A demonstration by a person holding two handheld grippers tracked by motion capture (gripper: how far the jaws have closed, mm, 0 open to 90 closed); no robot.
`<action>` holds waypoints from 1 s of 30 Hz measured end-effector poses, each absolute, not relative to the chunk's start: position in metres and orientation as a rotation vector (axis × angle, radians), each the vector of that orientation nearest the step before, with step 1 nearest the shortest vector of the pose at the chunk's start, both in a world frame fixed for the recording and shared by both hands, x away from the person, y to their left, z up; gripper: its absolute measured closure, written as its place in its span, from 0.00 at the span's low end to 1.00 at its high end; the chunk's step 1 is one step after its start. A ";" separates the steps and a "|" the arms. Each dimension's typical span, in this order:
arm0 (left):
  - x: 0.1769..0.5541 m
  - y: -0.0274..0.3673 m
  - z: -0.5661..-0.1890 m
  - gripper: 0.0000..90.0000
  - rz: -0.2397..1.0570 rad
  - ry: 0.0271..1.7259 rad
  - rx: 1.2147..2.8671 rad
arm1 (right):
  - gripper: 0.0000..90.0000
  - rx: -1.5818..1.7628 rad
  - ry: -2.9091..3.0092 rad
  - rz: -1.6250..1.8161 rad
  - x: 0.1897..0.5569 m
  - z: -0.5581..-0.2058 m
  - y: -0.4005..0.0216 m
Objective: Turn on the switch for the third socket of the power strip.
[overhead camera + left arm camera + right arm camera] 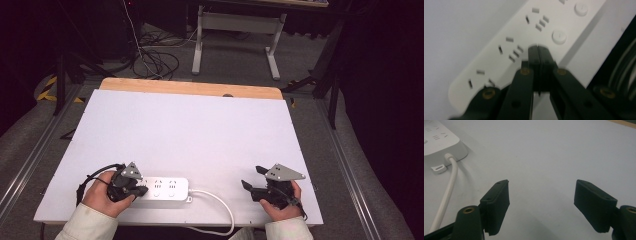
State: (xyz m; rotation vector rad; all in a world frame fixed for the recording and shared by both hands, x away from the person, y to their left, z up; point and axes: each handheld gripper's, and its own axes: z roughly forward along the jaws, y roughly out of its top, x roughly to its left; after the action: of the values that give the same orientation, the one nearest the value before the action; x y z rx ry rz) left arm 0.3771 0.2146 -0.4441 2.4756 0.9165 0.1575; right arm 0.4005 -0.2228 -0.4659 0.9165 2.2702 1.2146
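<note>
One white power strip [162, 189] is lying unplugged-into (sockets bare), left gripper [539, 48] clenched and hovering over it, right gripper [541, 205] waiting spread wide.

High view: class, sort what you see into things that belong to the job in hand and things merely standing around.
In the job:
power strip
left gripper, shut, tips over the strip
right gripper, open

Standing around:
strip's white cable
table
floor cables
white frame legs
</note>
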 end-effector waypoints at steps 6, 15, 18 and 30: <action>0.377 0.215 -0.444 1.00 0.156 0.916 2.473 | 0.32 0.915 2.272 1.217 0.401 -0.466 -0.222; 0.377 0.217 -0.444 1.00 0.142 0.941 2.423 | 0.32 0.918 2.271 1.212 0.401 -0.466 -0.223; 0.378 0.215 -0.444 0.99 0.097 0.934 2.394 | 0.32 0.917 2.271 1.212 0.401 -0.466 -0.223; 0.369 0.212 -0.427 0.65 0.202 0.910 2.307 | 0.32 0.917 2.271 1.212 0.401 -0.466 -0.223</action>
State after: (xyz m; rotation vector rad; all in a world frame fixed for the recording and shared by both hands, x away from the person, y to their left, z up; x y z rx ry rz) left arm 0.3692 0.2125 -0.4273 2.3072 0.9095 0.2019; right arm 0.4014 -0.2232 -0.4664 0.9168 2.2710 1.2124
